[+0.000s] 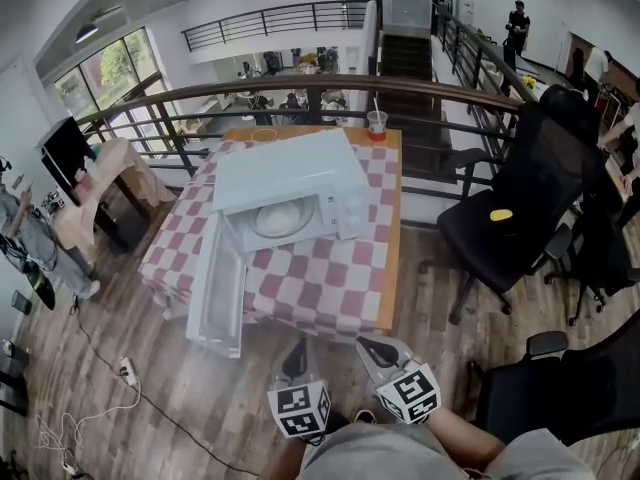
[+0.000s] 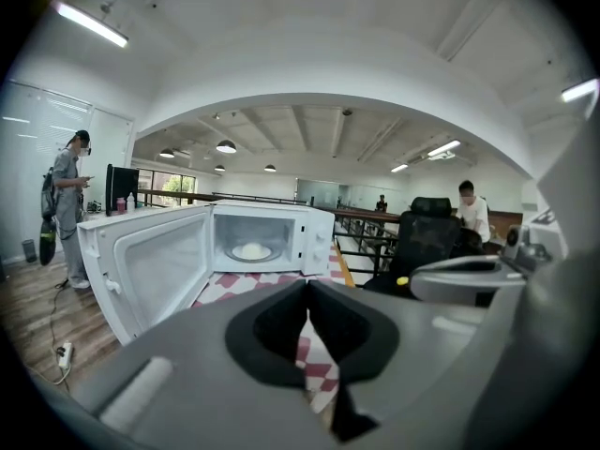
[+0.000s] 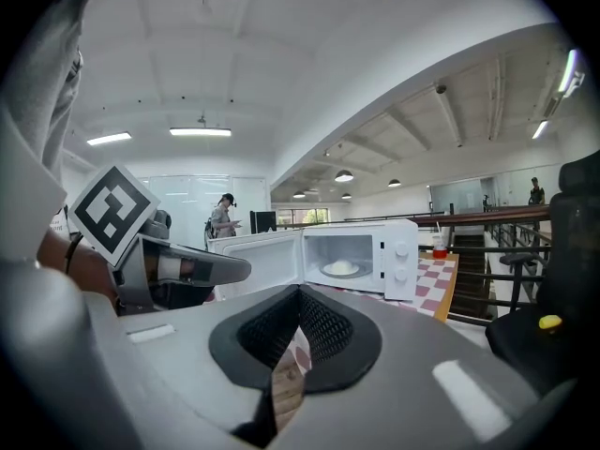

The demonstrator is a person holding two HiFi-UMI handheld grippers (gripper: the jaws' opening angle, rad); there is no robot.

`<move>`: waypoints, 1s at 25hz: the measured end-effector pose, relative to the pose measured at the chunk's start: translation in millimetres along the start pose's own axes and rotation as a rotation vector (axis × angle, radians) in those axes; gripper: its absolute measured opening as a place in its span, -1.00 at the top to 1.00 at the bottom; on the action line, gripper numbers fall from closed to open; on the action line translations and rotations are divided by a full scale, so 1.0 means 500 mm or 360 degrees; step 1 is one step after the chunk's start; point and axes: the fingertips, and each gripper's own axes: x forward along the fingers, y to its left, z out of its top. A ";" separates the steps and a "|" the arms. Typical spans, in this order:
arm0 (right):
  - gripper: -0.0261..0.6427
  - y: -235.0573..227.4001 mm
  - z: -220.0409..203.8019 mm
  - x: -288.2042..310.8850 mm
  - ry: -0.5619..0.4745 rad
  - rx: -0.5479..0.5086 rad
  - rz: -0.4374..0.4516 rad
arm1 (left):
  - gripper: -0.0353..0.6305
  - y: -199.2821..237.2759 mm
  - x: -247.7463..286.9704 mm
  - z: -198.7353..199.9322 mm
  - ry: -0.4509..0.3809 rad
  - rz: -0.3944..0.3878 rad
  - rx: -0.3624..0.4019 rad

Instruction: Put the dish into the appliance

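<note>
A white microwave (image 1: 290, 168) stands on a red-and-white checked table (image 1: 330, 278). Its door (image 1: 218, 288) is swung wide open toward the table's front left. A white dish (image 1: 283, 216) sits on the turntable inside, also visible as the dish (image 2: 251, 250) and the dish (image 3: 340, 267). Both grippers hang low in front of my body, off the table's near edge and well apart from the microwave. The left gripper (image 1: 298, 346) is shut and empty, its pads meeting (image 2: 307, 289). The right gripper (image 1: 372, 346) also looks shut with nothing in it (image 3: 300, 293).
A plastic cup (image 1: 377, 122) with red drink stands at the table's far edge by the railing (image 1: 300, 83). Black office chairs (image 1: 510, 218) stand to the right, one with a small yellow object (image 1: 501, 214). A person (image 1: 30, 238) stands at left; a power strip (image 1: 127, 372) lies on the floor.
</note>
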 end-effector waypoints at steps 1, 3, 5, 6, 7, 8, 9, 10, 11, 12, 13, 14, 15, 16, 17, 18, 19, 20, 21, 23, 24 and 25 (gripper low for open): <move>0.92 0.002 0.006 -0.002 -0.0010 0.0006 -0.0004 | 0.86 0.001 -0.006 0.004 -0.0007 -0.0003 0.0006; 0.92 0.007 0.014 -0.003 -0.0018 0.0019 -0.0012 | 0.86 0.006 -0.015 0.009 -0.0007 -0.0010 0.0014; 0.92 0.014 0.017 -0.001 -0.0015 0.0042 -0.0019 | 0.86 0.013 -0.023 0.009 0.0004 -0.0025 0.0005; 0.92 0.017 0.017 0.001 -0.0013 0.0052 -0.0027 | 0.86 0.018 -0.027 0.008 0.0010 -0.0036 -0.0004; 0.92 0.020 0.018 0.004 -0.0010 0.0057 -0.0041 | 0.86 0.024 -0.030 0.007 0.0016 -0.0048 -0.0011; 0.92 0.020 0.018 0.008 -0.0003 0.0061 -0.0061 | 0.86 0.030 -0.033 0.005 0.0025 -0.0059 -0.0017; 0.92 0.021 0.016 0.011 0.0007 0.0065 -0.0082 | 0.86 0.037 -0.036 0.001 0.0036 -0.0066 -0.0022; 0.92 0.022 0.014 0.011 0.0016 0.0069 -0.0101 | 0.86 0.046 -0.042 -0.003 0.0045 -0.0067 -0.0025; 0.92 0.023 0.012 0.011 0.0021 0.0071 -0.0116 | 0.86 0.055 -0.048 -0.006 0.0046 -0.0066 -0.0026; 0.92 0.019 0.012 0.013 0.0019 0.0069 -0.0130 | 0.86 0.064 -0.050 -0.006 0.0037 -0.0065 -0.0023; 0.92 0.011 0.017 0.019 0.0011 0.0063 -0.0146 | 0.86 0.075 -0.046 0.000 0.0020 -0.0064 -0.0020; 0.92 0.002 0.026 0.027 0.0000 0.0061 -0.0163 | 0.86 0.085 -0.041 0.008 0.0005 -0.0066 -0.0018; 0.92 -0.004 0.032 0.033 -0.0005 0.0069 -0.0178 | 0.86 0.095 -0.038 0.013 0.0002 -0.0067 -0.0017; 0.92 -0.006 0.035 0.037 -0.0002 0.0084 -0.0192 | 0.86 0.105 -0.038 0.014 0.0006 -0.0066 -0.0018; 0.92 -0.008 0.035 0.039 0.0007 0.0098 -0.0203 | 0.86 0.113 -0.038 0.014 0.0010 -0.0063 -0.0021; 0.92 -0.011 0.035 0.040 0.0016 0.0104 -0.0214 | 0.86 0.121 -0.038 0.015 0.0009 -0.0059 -0.0026; 0.92 -0.013 0.036 0.042 0.0021 0.0105 -0.0222 | 0.86 0.128 -0.038 0.017 0.0005 -0.0055 -0.0030; 0.92 -0.014 0.037 0.044 0.0023 0.0103 -0.0229 | 0.86 0.136 -0.037 0.018 0.0000 -0.0052 -0.0035; 0.92 -0.014 0.037 0.047 0.0024 0.0104 -0.0234 | 0.86 0.144 -0.036 0.018 -0.0001 -0.0048 -0.0039; 0.92 -0.011 0.036 0.054 0.0028 0.0116 -0.0240 | 0.86 0.159 -0.034 0.017 0.0004 -0.0042 -0.0045; 0.92 -0.010 0.034 0.056 0.0030 0.0120 -0.0243 | 0.86 0.163 -0.033 0.017 0.0008 -0.0040 -0.0045; 0.92 -0.010 0.033 0.058 0.0033 0.0123 -0.0248 | 0.86 0.166 -0.032 0.016 0.0011 -0.0041 -0.0044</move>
